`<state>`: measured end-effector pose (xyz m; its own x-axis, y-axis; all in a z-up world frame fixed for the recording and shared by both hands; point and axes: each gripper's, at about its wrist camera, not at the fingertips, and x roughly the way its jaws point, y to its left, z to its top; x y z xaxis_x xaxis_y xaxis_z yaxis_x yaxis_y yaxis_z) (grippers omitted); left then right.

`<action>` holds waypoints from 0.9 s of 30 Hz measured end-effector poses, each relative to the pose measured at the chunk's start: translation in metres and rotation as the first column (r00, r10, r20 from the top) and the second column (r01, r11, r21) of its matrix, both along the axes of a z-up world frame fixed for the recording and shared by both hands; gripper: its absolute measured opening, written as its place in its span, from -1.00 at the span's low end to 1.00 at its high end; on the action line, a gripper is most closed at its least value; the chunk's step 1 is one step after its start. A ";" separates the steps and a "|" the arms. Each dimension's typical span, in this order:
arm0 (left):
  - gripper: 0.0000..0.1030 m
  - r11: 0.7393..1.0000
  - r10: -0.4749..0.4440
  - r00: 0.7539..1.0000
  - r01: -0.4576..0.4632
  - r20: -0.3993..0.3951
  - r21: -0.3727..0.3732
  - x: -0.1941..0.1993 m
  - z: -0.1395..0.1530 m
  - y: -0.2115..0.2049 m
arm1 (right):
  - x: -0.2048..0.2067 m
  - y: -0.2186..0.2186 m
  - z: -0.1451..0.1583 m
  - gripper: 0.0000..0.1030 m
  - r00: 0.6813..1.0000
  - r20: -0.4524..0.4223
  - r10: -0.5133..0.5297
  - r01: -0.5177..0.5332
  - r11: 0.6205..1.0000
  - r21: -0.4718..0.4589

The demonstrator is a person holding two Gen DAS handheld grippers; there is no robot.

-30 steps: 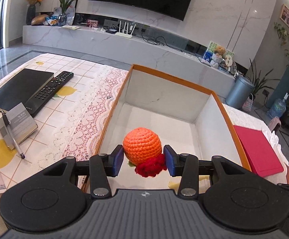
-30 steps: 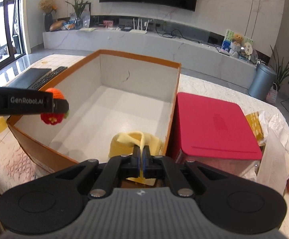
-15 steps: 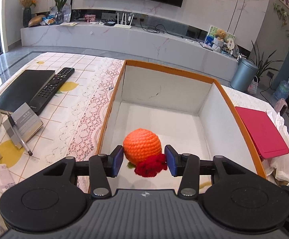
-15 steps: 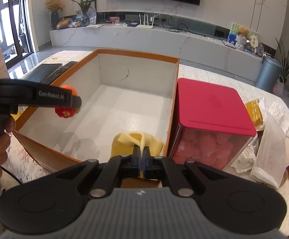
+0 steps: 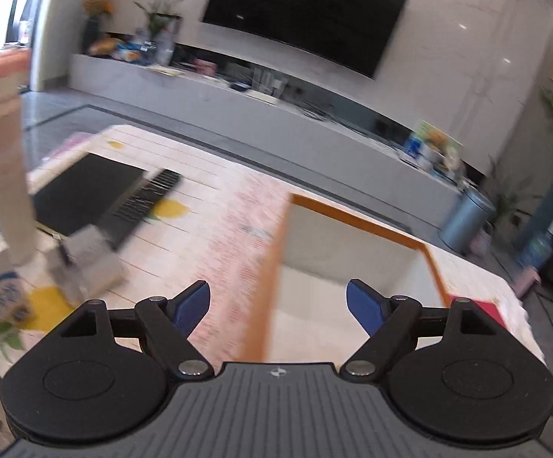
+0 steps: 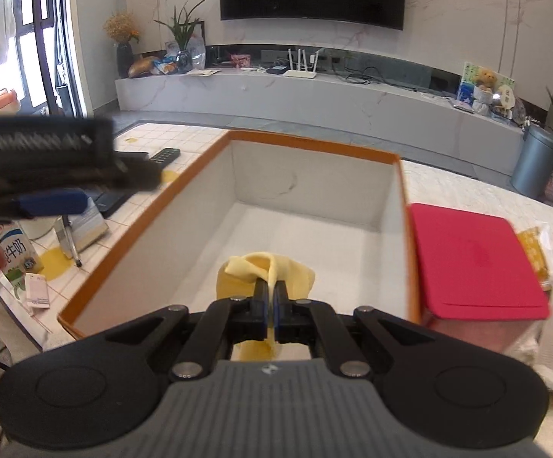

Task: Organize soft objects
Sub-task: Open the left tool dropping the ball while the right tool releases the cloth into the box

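Jaws of your left gripper (image 5: 278, 303) have just spread, empty; your right gripper (image 6: 271, 297) pinches yellow cloth (image 6: 265, 273) toward 12 o'clock over the orange-rimmed box (image 6: 314, 145), ready for dropping.

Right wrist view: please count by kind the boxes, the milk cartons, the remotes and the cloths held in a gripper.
Boxes: 2, the orange-rimmed box and the red-lidded box
Milk cartons: 1
Remotes: 1
Held cloths: 1, the yellow cloth in the right gripper
Total: 5
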<state>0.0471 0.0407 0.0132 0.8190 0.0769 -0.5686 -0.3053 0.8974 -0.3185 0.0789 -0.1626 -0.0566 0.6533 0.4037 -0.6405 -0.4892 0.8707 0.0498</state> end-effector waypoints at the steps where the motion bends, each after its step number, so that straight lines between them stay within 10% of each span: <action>1: 0.86 1.000 0.015 1.000 -0.015 -0.007 -0.011 0.002 -0.004 0.007 | 0.000 0.004 -0.002 -1.00 1.000 -0.004 0.009 -0.009 1.000 0.003; 8: 0.86 0.988 0.025 0.999 -0.031 -0.042 -0.150 0.011 -0.031 0.036 | -0.004 0.026 -0.013 -0.87 0.996 -0.062 0.070 -0.067 0.997 0.041; 12: 0.85 0.981 -0.056 0.998 0.054 -0.007 -0.184 0.016 -0.038 0.029 | -0.003 0.025 -0.016 -0.13 0.990 -0.111 0.085 -0.076 0.993 0.085; 20: 0.39 0.972 -0.166 0.985 0.156 -0.044 -0.177 0.033 -0.059 0.008 | -0.011 0.025 -0.023 -0.23 0.985 -0.149 0.087 -0.072 0.992 0.106; 27: 0.36 0.980 -0.192 0.980 0.188 -0.054 -0.066 0.038 -0.056 -0.011 | -0.011 0.022 -0.025 -0.44 0.982 -0.172 0.084 -0.057 0.986 0.156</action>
